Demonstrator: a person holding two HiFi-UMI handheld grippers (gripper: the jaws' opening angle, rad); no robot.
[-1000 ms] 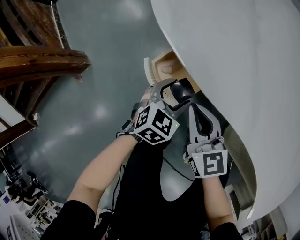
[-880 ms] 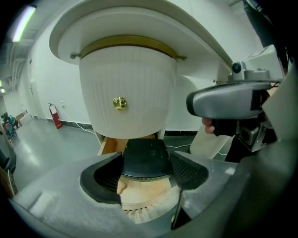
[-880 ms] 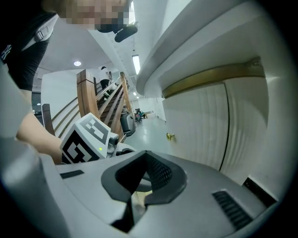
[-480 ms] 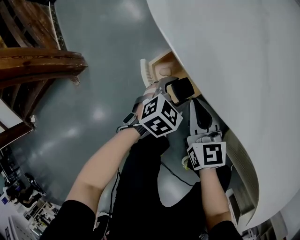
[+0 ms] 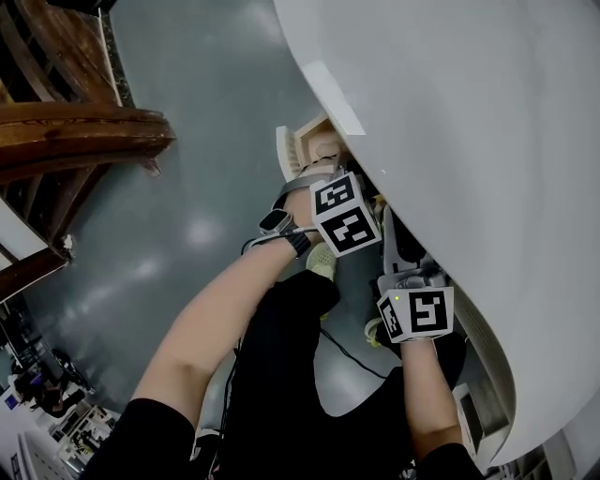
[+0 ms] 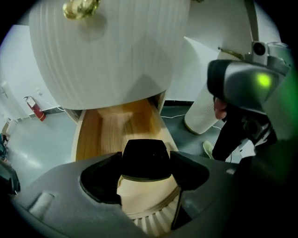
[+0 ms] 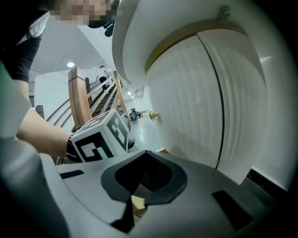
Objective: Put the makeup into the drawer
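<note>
The left gripper (image 6: 145,179) has its jaws closed part-way on the makeup bottle (image 6: 145,160), which has a beige body and a black cap and is gripped on both sides. The right gripper (image 7: 139,186) has its jaws drawn together with nothing between them and sits idle beside the left one.

The bottle is held in the air over the front edge of the drawer (image 6: 111,125), cap towards the drawer's back. The drawer is pulled out, its wooden floor exposed. Beyond it stands the white fluted cabinet front (image 6: 116,56) with a brass knob (image 6: 81,7).

Assessment: pick-up and drawer opening appear complete. The bottle is not yet deposited; it must be carried past the front edge, lowered and released.
</note>
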